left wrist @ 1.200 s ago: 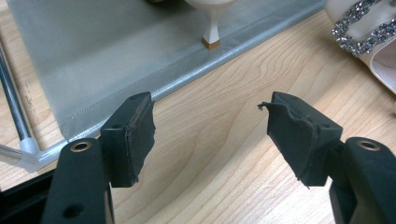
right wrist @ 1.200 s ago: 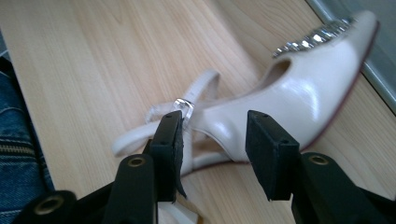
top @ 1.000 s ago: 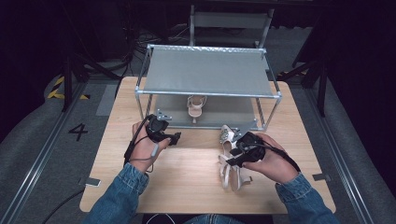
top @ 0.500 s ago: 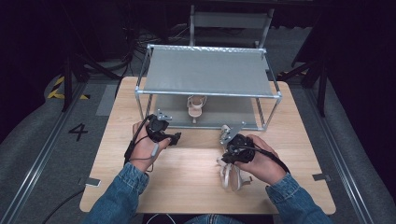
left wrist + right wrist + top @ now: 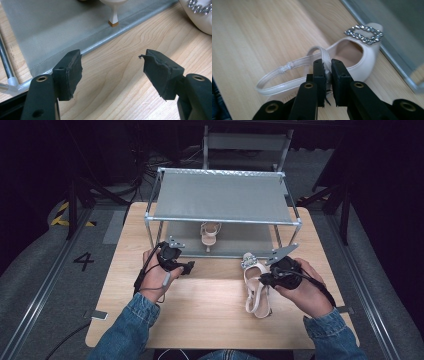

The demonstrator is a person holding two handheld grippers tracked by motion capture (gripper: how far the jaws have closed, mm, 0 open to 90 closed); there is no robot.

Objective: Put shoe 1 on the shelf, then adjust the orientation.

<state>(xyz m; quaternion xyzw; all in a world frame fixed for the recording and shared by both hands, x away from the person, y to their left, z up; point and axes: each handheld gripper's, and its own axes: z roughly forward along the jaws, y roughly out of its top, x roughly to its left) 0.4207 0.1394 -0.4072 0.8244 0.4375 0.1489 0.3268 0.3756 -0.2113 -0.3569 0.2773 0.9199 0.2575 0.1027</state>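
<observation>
Sandal (image 5: 352, 62) with the jewelled buckle lies on the tabletop (image 5: 210, 310) just in front of the shoe rack (image 5: 222, 195), its strap now pinched in the right gripper (image 5: 328, 68), whose jaws have just closed on it; a lift toward the rack looks ready. Left gripper (image 5: 112, 72) hangs wide and empty nearby.

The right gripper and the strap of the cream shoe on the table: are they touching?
Touching. In the right gripper view, the right gripper has its jaws pinched on the cream shoe, with its strap between the pads.
</observation>
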